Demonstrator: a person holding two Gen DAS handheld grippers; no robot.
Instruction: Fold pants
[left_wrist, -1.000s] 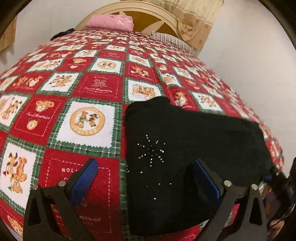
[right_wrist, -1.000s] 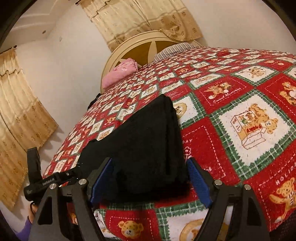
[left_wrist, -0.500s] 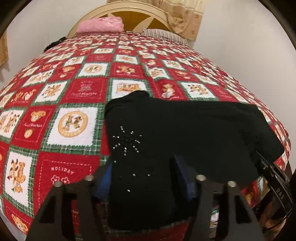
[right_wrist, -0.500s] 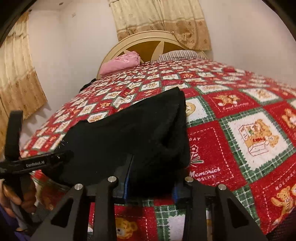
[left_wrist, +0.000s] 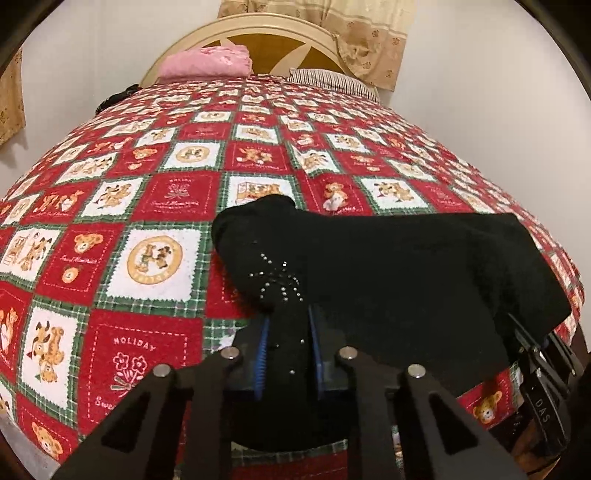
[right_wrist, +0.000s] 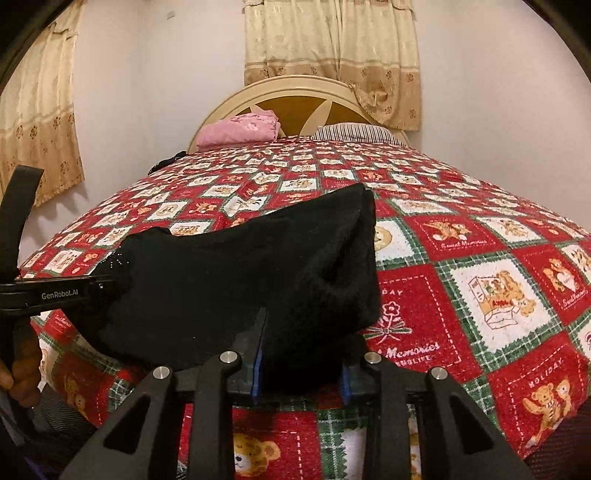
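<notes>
Black pants (left_wrist: 388, 266) with a small rhinestone star lie folded across the near end of the bed, on the red and green teddy-bear quilt (left_wrist: 147, 206). My left gripper (left_wrist: 286, 332) is closing its jaws, and the blue pads pinch the pants' left near edge, which bunches up between them. My right gripper (right_wrist: 301, 354) is also closing, with its pads pressing a thick fold of the pants (right_wrist: 240, 266) at the right near edge. Each gripper shows in the other's view: the right gripper (left_wrist: 539, 354) and the left gripper (right_wrist: 55, 291), the latter held by a hand (right_wrist: 22, 373).
At the head of the bed lie a folded pink cloth (left_wrist: 207, 64) and a striped pillow (left_wrist: 332, 79) against a round cream headboard (right_wrist: 295, 92). A dark item (left_wrist: 118, 98) sits at the far left edge. Curtains (right_wrist: 332, 44) hang behind.
Both grippers went from wide open around the pants' near edge to closed on it. The fabric has bunched and risen slightly between the pads, and the right view has rolled level.
</notes>
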